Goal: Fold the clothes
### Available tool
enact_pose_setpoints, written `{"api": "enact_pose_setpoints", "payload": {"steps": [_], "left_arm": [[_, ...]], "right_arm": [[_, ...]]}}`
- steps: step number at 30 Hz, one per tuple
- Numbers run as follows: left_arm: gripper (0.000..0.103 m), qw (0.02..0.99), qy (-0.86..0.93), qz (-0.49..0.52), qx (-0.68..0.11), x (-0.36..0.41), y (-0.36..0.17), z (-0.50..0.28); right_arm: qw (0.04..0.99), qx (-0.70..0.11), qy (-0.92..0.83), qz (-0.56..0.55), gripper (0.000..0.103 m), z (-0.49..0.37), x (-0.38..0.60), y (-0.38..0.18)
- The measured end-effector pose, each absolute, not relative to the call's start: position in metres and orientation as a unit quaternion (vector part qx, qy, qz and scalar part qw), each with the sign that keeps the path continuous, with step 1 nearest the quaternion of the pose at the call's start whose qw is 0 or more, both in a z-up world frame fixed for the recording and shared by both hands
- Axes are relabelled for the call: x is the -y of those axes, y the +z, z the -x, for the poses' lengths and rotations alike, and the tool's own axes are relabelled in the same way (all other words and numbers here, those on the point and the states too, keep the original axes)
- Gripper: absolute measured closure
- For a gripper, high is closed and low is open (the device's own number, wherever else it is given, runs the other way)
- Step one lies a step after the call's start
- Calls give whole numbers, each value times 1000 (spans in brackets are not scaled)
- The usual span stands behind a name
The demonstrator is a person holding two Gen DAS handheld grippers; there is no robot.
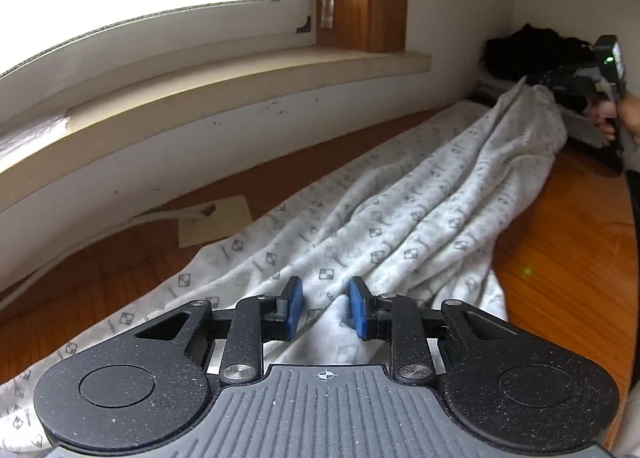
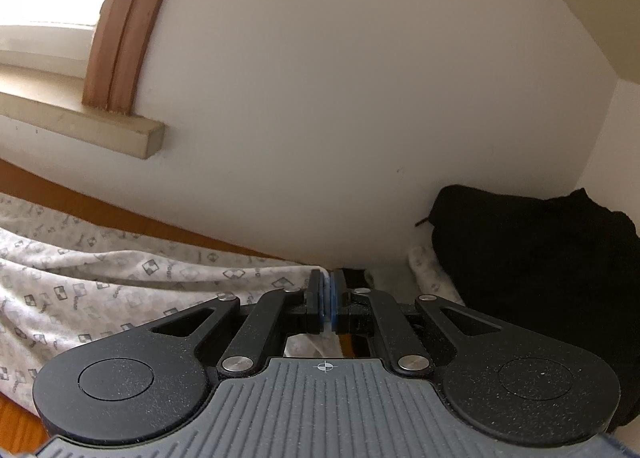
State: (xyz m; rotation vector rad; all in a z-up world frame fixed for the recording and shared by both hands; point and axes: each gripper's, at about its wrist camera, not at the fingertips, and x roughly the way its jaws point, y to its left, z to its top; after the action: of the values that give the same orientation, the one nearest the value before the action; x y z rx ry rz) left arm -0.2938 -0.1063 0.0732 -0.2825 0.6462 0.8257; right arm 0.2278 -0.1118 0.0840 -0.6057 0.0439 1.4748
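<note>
My left gripper (image 1: 325, 308) hangs low over the near end of the patterned grey garment (image 1: 360, 217), its blue pads (image 1: 295, 308) spread wide with a ridge of the cloth lying in the gap between them. Nothing is pinched there; whether the pads brush the fabric I can't tell.

The garment runs away from that gripper in a long band across the wooden table (image 1: 560, 242), flat along the wall side and bunched into folds toward the far end. There it rises off the table into a peak, and at the peak is my right gripper (image 1: 558, 83), seen from the left camera with my hand (image 1: 604, 115) wrapped round its handle.

From the right wrist view, my right gripper (image 2: 329, 300) has its blue pads pressed nearly together on a thin edge of the garment (image 2: 100, 290), a sliver of pale cloth showing between them. The rest of the garment trails off to the left below the gripper, down toward the table.

Ahead and right of this gripper, a black garment (image 2: 532, 254) sits heaped in the corner against the white wall (image 2: 360, 97). The window sill (image 1: 240, 77) runs along the wall above the table.
</note>
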Motion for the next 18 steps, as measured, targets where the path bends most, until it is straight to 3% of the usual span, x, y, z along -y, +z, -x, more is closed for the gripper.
{"api": "enact_pose_setpoints", "payload": {"steps": [1,2,15,18], "left_arm": [[85,856,394,137,-305,104,74,294],[101,858,392,142,-301,102,76,295],[101,828,464,153,-274,54,86,309],[95,817,481,160,-275,39,84,310]], "right_arm": [[698,-18,662,271,99,-228,112,85],[698,-17,663,271,99,-228,112,85],[697,-19,672,252,99,-225,70,106],[692,-40,665,279,94,-211,31,93]]}}
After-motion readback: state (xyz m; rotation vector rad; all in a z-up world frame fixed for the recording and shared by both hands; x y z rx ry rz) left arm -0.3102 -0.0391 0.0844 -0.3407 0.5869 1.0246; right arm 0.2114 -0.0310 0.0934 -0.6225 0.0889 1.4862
